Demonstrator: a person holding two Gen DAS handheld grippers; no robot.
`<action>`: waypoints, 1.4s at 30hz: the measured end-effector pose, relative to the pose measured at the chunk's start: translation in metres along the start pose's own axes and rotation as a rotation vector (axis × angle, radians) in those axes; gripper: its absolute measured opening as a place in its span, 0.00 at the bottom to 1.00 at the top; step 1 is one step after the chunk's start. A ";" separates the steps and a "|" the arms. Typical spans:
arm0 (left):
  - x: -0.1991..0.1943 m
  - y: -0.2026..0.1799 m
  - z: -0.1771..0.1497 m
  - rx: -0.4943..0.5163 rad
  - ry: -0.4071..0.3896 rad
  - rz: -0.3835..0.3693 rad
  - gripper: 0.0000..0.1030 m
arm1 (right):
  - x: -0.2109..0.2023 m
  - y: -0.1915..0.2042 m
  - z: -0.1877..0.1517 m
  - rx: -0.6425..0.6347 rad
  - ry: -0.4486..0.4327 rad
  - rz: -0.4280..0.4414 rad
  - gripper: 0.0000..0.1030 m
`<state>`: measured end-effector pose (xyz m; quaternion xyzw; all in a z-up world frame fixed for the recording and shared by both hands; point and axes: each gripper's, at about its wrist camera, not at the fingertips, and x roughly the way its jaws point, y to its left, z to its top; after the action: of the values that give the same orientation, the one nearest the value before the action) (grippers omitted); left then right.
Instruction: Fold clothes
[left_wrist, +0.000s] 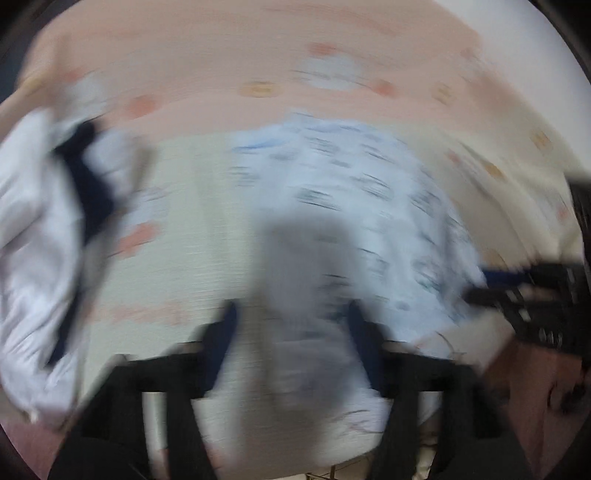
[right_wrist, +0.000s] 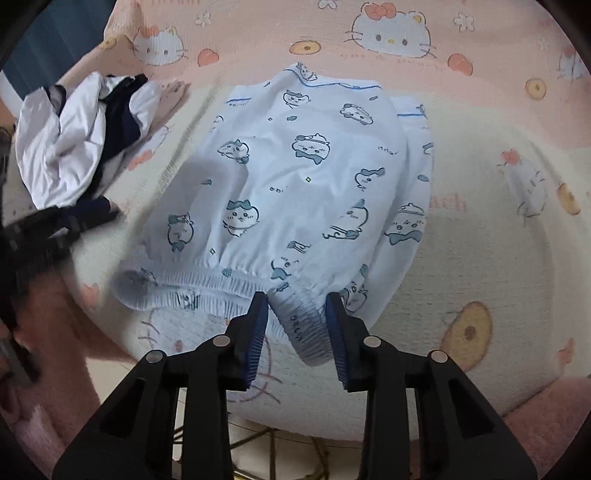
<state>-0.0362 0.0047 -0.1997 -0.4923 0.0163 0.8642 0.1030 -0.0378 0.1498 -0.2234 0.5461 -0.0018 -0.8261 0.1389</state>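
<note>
Light blue pyjama shorts (right_wrist: 303, 177) with a cartoon print lie folded on the bed, the elastic waistband nearest me. My right gripper (right_wrist: 297, 306) is open, its blue-padded fingers on either side of the waistband's right corner. In the blurred left wrist view, my left gripper (left_wrist: 291, 314) is open above the same shorts (left_wrist: 354, 192), with cloth between the fingers. The left gripper also shows at the left edge of the right wrist view (right_wrist: 55, 225).
A crumpled white and navy garment (right_wrist: 81, 136) lies at the back left, also in the left wrist view (left_wrist: 48, 236). The pink and cream cartoon bedsheet (right_wrist: 480, 240) covers the bed. The bed's near edge and floor (right_wrist: 295, 454) are below my grippers.
</note>
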 end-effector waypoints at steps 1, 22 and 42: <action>0.008 -0.012 -0.001 0.042 0.020 -0.010 0.65 | -0.001 0.000 0.000 0.008 -0.007 -0.001 0.31; -0.026 0.047 -0.014 -0.203 -0.010 0.211 0.11 | 0.001 0.006 -0.010 -0.090 0.044 -0.024 0.47; -0.043 0.059 -0.009 -0.251 -0.086 0.217 0.12 | 0.009 -0.029 -0.011 0.054 0.060 -0.019 0.55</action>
<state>-0.0189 -0.0609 -0.1718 -0.4593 -0.0431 0.8857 -0.0527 -0.0375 0.1776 -0.2405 0.5742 -0.0149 -0.8103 0.1165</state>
